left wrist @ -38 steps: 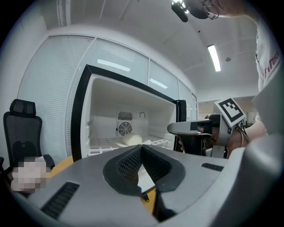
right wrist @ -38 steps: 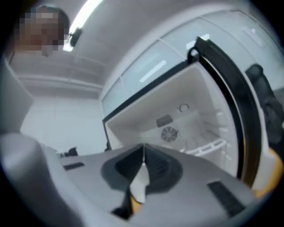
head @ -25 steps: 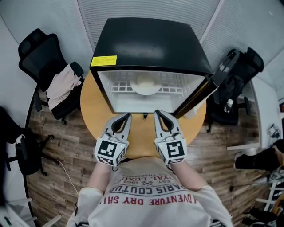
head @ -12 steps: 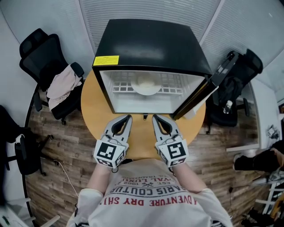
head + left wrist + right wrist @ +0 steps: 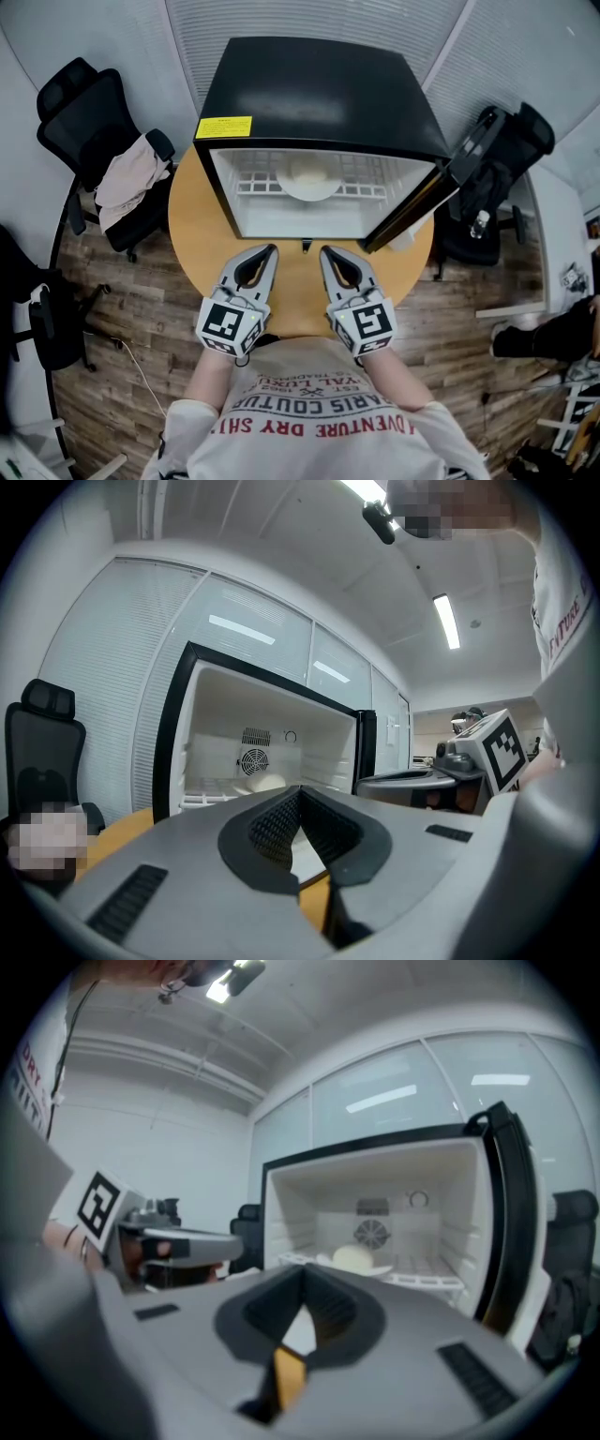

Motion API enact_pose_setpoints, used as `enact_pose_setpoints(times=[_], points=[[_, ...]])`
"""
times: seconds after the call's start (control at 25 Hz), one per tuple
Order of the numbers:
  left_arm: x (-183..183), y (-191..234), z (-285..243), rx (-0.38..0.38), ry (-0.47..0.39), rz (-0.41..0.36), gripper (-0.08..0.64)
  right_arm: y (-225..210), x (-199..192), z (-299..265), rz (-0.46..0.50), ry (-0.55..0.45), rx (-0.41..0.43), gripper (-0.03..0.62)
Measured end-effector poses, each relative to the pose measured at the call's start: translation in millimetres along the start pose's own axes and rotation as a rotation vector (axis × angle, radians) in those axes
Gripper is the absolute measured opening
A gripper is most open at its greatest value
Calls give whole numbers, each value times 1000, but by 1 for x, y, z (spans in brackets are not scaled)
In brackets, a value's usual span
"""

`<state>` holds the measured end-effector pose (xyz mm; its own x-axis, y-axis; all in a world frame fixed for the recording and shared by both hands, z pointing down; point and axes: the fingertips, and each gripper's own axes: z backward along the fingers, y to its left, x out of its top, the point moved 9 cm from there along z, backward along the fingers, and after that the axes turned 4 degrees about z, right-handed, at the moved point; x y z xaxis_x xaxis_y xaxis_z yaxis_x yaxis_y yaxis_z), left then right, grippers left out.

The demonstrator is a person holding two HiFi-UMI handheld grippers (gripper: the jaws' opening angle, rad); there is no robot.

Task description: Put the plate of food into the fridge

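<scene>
The white plate of food (image 5: 309, 178) rests on the wire shelf inside the open black fridge (image 5: 319, 94). It also shows in the left gripper view as the plate (image 5: 267, 782) and in the right gripper view as the plate (image 5: 354, 1258). My left gripper (image 5: 272, 248) and right gripper (image 5: 326, 249) hover side by side over the round wooden table (image 5: 197, 244), just in front of the fridge opening. Both are shut and hold nothing. Their tips, the left gripper (image 5: 298, 789) and right gripper (image 5: 302, 1271), point into the fridge.
The fridge door (image 5: 427, 192) stands swung open at the right. A black office chair (image 5: 84, 112) with a cloth draped on it stands left of the table, and another chair (image 5: 502, 159) stands to the right. The floor is wood.
The right gripper has edged slightly left towards the left one. The plate and the fridge door have not moved.
</scene>
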<state>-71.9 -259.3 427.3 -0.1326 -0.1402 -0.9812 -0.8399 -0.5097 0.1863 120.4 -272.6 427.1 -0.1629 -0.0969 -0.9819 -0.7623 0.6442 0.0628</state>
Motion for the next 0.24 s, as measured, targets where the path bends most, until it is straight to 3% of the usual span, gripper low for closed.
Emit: enact_pose_setpoints(times=[0.24], points=[[-1, 6, -3, -4, -1, 3, 29, 0, -5, -6, 3, 13, -3, 28]])
